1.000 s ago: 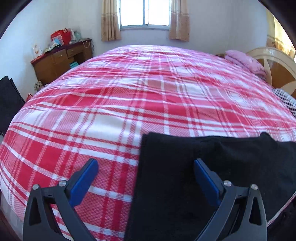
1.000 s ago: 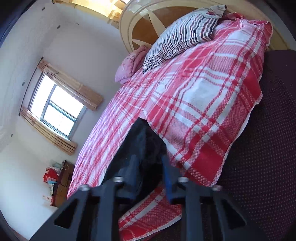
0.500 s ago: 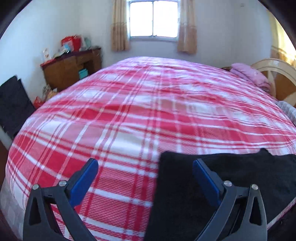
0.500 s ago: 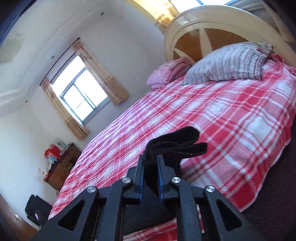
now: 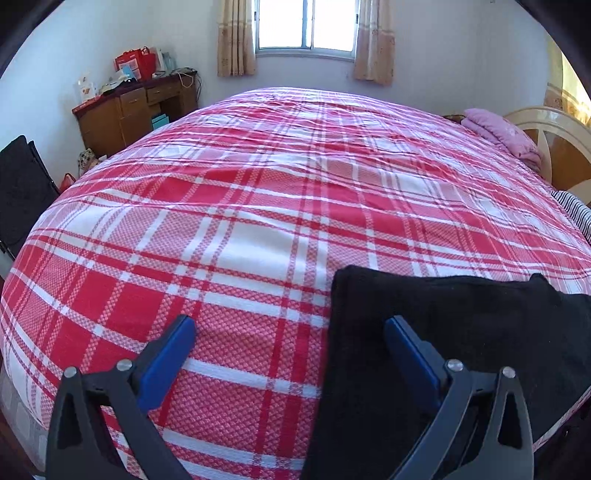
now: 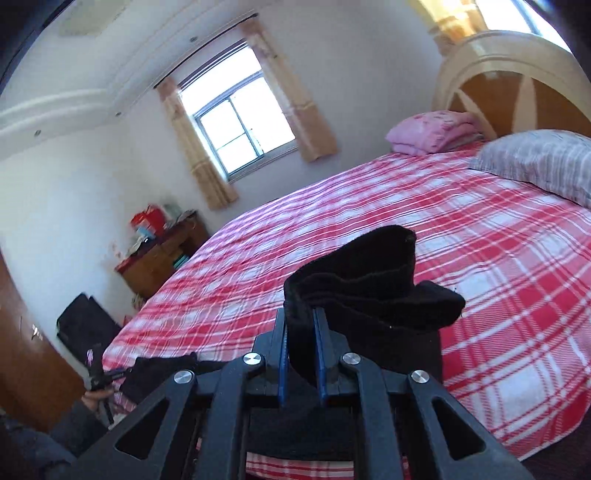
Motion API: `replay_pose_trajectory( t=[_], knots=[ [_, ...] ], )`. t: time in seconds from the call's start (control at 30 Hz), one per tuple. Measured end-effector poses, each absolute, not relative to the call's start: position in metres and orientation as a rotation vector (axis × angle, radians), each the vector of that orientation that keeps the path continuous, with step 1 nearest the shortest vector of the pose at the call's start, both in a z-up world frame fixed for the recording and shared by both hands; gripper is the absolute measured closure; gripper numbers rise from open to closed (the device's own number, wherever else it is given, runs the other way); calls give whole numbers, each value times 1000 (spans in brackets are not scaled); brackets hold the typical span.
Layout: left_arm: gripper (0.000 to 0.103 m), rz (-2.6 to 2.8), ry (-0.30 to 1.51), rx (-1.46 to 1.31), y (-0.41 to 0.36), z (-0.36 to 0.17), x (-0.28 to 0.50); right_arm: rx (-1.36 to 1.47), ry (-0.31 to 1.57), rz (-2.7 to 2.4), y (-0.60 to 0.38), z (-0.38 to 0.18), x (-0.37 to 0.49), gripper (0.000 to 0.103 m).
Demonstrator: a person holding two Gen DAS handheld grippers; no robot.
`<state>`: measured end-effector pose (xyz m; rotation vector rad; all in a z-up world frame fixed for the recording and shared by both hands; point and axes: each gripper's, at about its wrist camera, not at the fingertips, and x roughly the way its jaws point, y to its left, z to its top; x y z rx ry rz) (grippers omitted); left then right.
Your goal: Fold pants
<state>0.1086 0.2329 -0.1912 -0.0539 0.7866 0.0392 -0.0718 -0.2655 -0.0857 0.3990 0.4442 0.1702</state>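
The black pants [image 5: 454,332] lie on the red and white plaid bed [image 5: 258,206] at its near edge. My left gripper [image 5: 290,332] is open and empty, hovering over the pants' left edge; its right finger is over the black cloth, its left over the bedspread. My right gripper [image 6: 301,328] is shut on a bunched end of the pants [image 6: 369,284] and holds it lifted above the bed [image 6: 406,221]. The rest of the pants hangs below the jaws, partly hidden.
A wooden desk [image 5: 133,110] with bags stands at the far left by the window [image 5: 304,24]. A pink folded blanket [image 5: 506,134] and striped pillow [image 6: 543,162] lie by the headboard [image 6: 517,85]. A black case [image 5: 18,184] leans at left.
My right gripper has lifted the pants' end up and swung level. My left gripper has shifted left, so the pants' edge now sits further right between its fingers.
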Motion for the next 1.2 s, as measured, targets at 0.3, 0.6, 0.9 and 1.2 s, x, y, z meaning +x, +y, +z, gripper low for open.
replay_pose_trajectory(
  t=[0.3,0.6,0.9,1.2],
  knots=[
    [0,46,772,-56,233,-192,105,352,524,293,-210,-101,-43,91],
    [0,41,771,-56,233,-192,105,297,604,392,-156,-123,-9,91],
    [0,40,765,-57,232,-193,104,257,681,436,-120,-151,12,91],
    [0,40,764,-57,232,-193,104,149,713,461,-81,-167,23,91]
  ],
)
